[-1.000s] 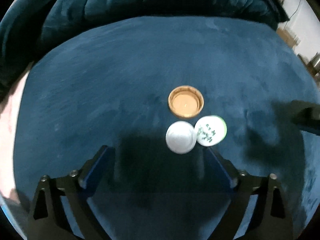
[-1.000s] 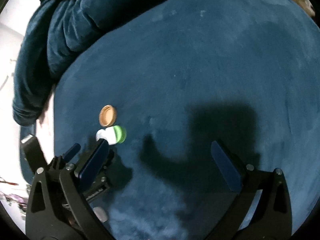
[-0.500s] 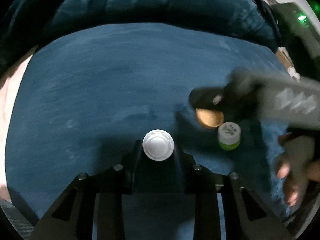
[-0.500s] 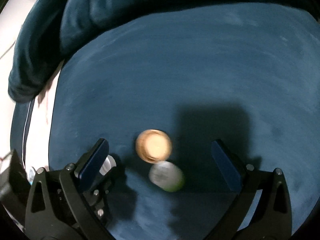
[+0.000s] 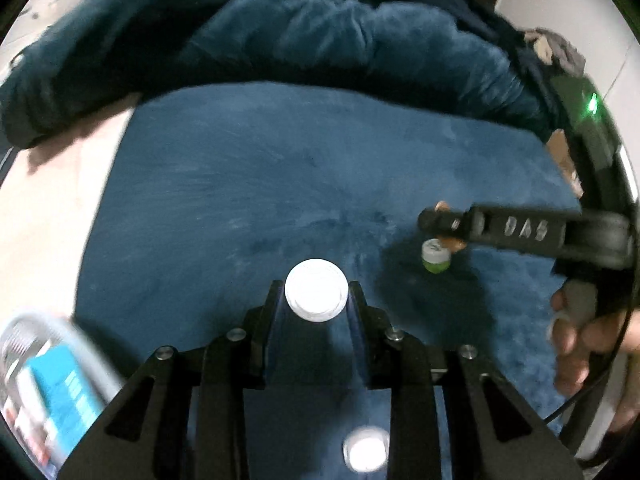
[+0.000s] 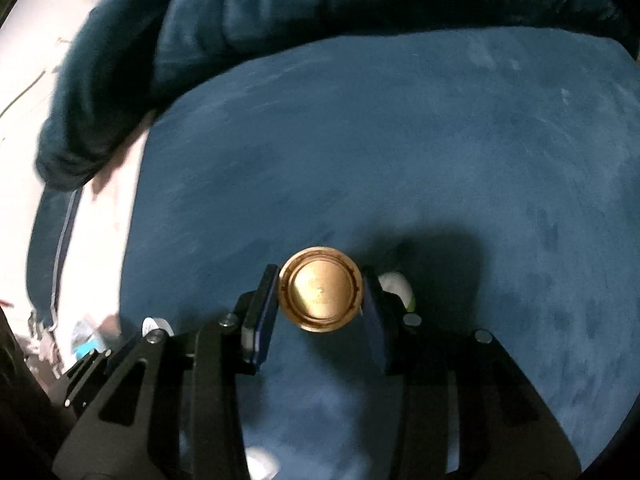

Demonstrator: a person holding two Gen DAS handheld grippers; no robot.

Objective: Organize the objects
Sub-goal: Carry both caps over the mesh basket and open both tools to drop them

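Observation:
My left gripper (image 5: 316,294) is shut on a white bottle cap (image 5: 316,295) and holds it above the blue plush surface (image 5: 260,184). My right gripper (image 6: 320,294) is shut on a gold cap (image 6: 320,294), open side up. In the left wrist view the right gripper's arm (image 5: 520,230) reaches in from the right and mostly hides the gold cap. A green-and-white cap (image 5: 436,255) lies on the surface just below it. In the right wrist view it (image 6: 396,286) peeks out behind the right finger.
A dark blue blanket (image 5: 340,36) is bunched along the far edge. A container with a blue label (image 5: 52,392) sits blurred at the lower left. A pale surface (image 5: 44,220) borders the plush on the left. A small white round object (image 5: 366,450) lies under the left gripper.
Both grippers were open a second ago. The left closed on the white cap and lifted it left. The right moved in over the gold cap and closed on it.

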